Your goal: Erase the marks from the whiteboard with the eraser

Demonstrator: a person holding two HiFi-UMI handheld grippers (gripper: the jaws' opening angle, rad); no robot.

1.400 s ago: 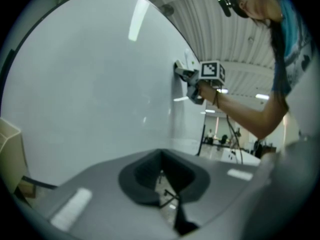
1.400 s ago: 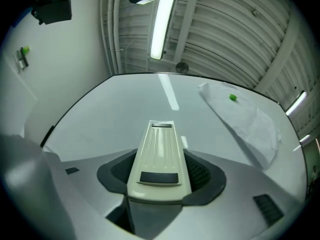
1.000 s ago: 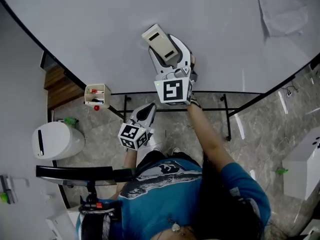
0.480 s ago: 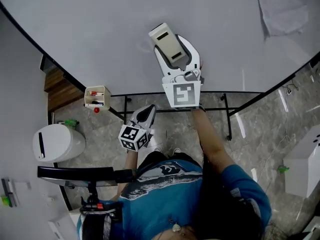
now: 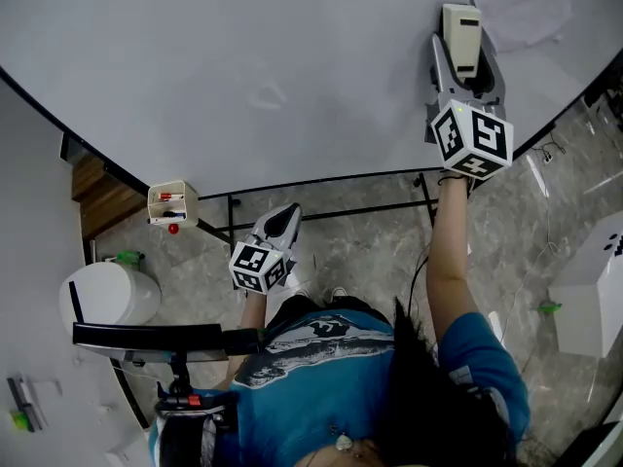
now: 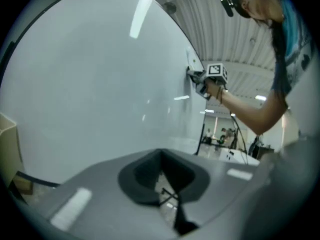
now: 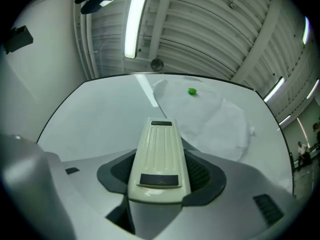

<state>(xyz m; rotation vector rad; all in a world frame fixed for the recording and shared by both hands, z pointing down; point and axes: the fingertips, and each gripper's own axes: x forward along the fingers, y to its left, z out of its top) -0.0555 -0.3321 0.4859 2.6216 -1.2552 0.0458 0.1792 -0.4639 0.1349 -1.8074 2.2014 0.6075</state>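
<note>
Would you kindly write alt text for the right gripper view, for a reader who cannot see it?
The right gripper is shut on a cream eraser, whose far end points towards the whiteboard. Beyond it, a pale sheet lies on the board, with a small green dot near its top edge.

eraser [image 5: 461, 29]: in right claw [image 5: 464, 61], against whiteboard [image 5: 243, 66]
left claw [image 5: 284, 217]: well apart, left of right claw, below board edge
</note>
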